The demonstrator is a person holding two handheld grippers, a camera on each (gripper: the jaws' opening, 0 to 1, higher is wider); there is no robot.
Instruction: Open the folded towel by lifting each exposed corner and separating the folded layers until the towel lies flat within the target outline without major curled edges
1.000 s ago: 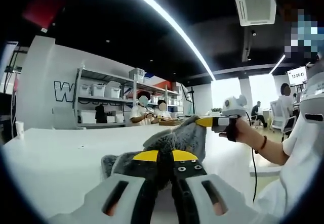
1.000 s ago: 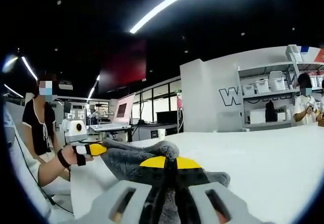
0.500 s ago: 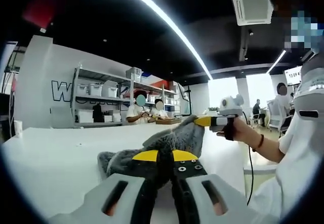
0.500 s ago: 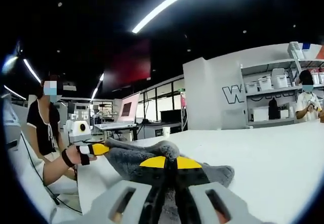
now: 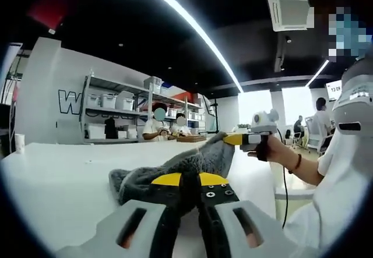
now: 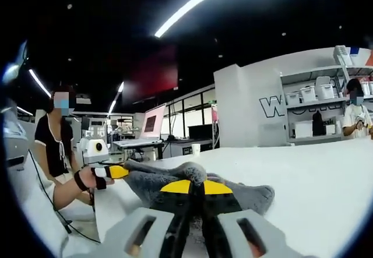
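Gripping the grey towel [image 5: 186, 168] at opposite corners, the left gripper [image 5: 190, 179] and right gripper [image 6: 196, 186] each stand clamped on cloth ahead of their jaws, the towel raised off the white table [image 5: 58, 176], bunched, not yet flat; no outline visible.

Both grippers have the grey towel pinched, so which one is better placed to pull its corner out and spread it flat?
Neither clearly. The left gripper and right gripper are each shut on the towel, held stretched between them above the white table. Judging from that, they should probably pull apart together.
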